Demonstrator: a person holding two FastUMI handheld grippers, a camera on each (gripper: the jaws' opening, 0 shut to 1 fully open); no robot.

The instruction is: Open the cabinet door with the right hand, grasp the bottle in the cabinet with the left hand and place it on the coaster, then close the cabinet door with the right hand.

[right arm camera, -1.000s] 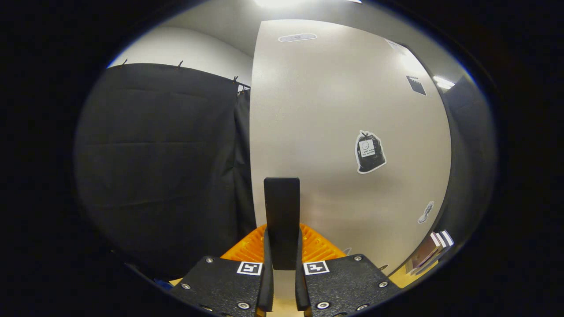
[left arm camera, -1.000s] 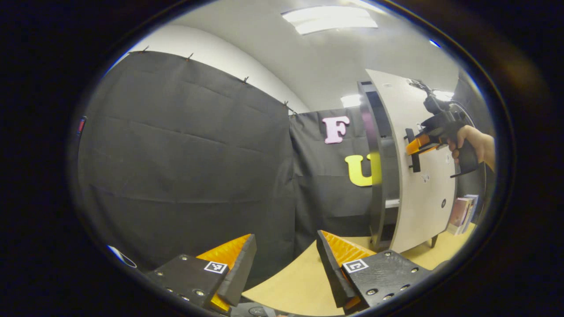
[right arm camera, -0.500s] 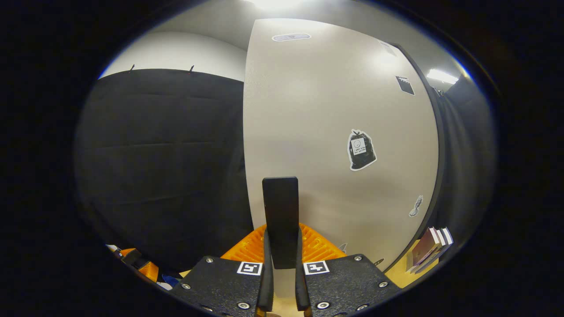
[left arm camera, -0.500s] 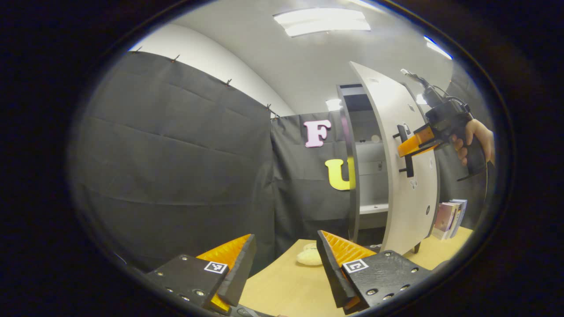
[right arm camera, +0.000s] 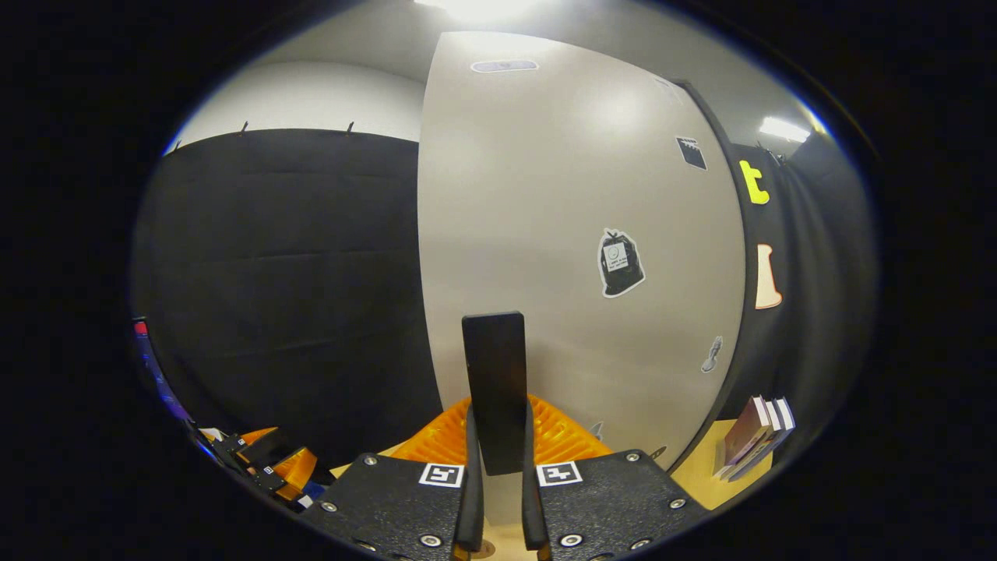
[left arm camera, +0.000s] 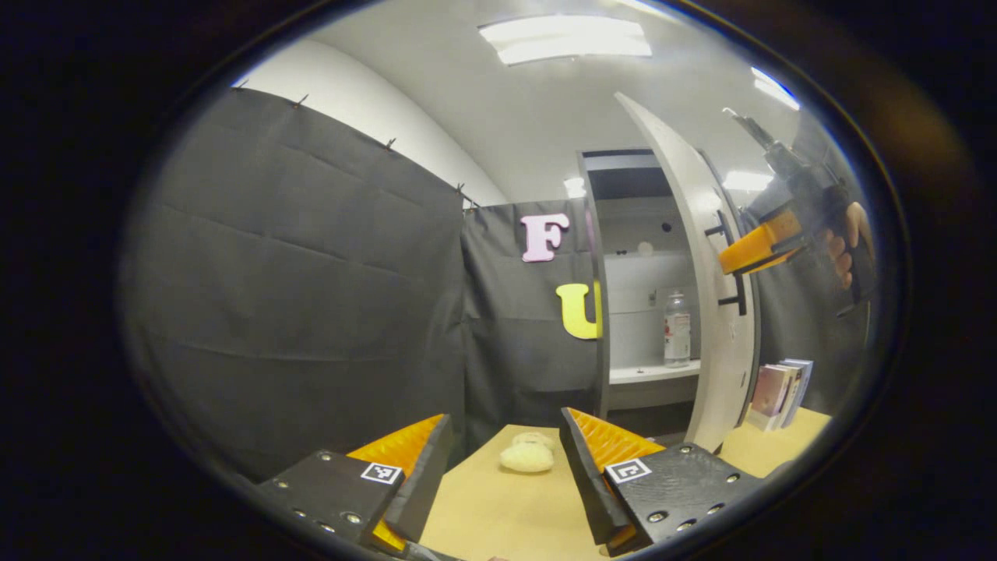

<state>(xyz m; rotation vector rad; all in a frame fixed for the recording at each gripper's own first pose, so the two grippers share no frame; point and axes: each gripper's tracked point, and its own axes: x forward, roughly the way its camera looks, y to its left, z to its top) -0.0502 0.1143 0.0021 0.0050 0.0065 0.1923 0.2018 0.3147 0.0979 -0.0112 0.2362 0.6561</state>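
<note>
In the left gripper view the white cabinet door (left arm camera: 705, 312) stands swung out, showing the inside. A clear bottle (left arm camera: 676, 328) with a white label stands upright on the cabinet's shelf (left arm camera: 646, 372). My right gripper (left arm camera: 752, 248), held by a hand, is clamped on the door's black handle (left arm camera: 734, 284). In the right gripper view my right gripper (right arm camera: 498, 440) is shut on that black handle (right arm camera: 494, 374), against the door (right arm camera: 561, 218). My left gripper (left arm camera: 502, 471) hangs open and empty over the wooden table (left arm camera: 498, 518). A pale round pad (left arm camera: 527, 456), perhaps the coaster, lies ahead of it.
Several books (left arm camera: 779, 382) lean together on the table to the right of the cabinet, also books (right arm camera: 754, 436) past the door's edge. Stickers (right arm camera: 619, 263) dot the door's front. The left gripper (right arm camera: 273, 467) shows low at the left. Black cloth walls close the booth.
The right gripper has pulled the door further open by its handle. The cabinet's inside, the bottle and the pale pad have come into sight. The left gripper stays open.
</note>
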